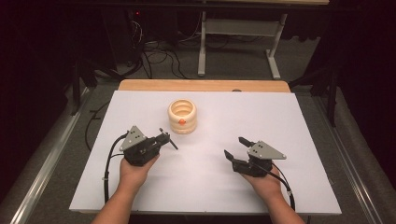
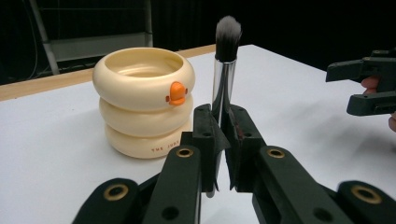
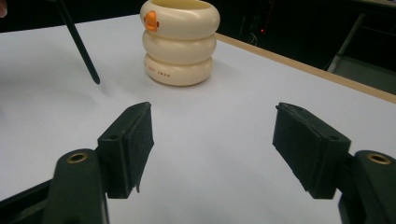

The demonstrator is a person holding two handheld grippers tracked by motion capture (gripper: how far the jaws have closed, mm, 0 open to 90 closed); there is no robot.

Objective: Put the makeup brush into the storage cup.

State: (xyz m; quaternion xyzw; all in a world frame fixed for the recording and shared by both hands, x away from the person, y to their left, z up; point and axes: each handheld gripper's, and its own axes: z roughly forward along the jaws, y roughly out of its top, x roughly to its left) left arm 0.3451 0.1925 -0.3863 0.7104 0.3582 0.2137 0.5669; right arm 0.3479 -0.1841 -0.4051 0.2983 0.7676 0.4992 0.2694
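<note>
The left claw (image 2: 223, 140) is clamped on a makeup brush (image 2: 226, 60), held upright just at 3 o'clock of the cream ringed holder (image 2: 142, 100) on the table (image 1: 280, 112). The right claw (image 3: 212, 144) stands apart, nothing between its jaws.

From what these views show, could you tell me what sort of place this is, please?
Probably a lab or recording workspace rather than a home. A white board lies over a wooden tabletop, cables trail on the grey floor behind, a metal stand sits beyond, and the surroundings are blacked out.
</note>
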